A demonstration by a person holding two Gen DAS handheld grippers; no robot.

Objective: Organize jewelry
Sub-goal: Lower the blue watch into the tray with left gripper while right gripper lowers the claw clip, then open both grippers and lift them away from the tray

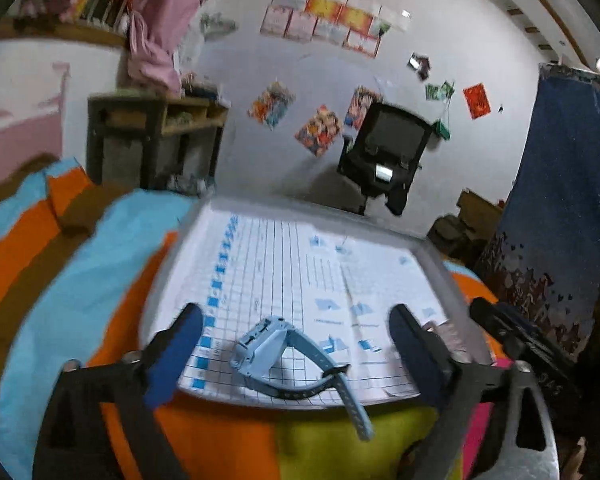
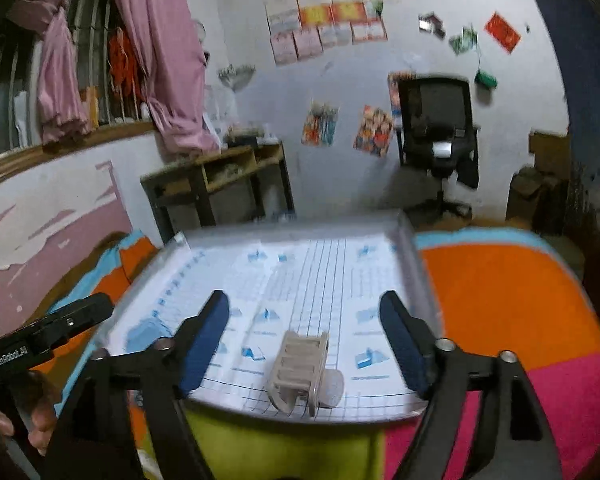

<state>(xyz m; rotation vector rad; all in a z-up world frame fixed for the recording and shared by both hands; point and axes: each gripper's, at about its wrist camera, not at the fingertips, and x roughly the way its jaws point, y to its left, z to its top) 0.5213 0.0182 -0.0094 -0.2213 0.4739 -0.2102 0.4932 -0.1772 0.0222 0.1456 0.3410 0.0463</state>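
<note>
Your left gripper [image 1: 296, 338] jaws spread wide around the blue watch [image 1: 276, 354]; right gripper [image 2: 304, 330] jaws wide around the beige hair clip [image 2: 298, 372], both at the tray's [image 2: 416, 264] near edge.

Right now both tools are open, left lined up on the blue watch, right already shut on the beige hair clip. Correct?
Not quite. The right wrist view shows the right tool open, its fingers apart either side of the beige hair clip, not touching it. The left tool is open, lined up on the blue watch.

Both wrist cams low, facing wall, sharing tray [image 1: 432, 258].
</note>
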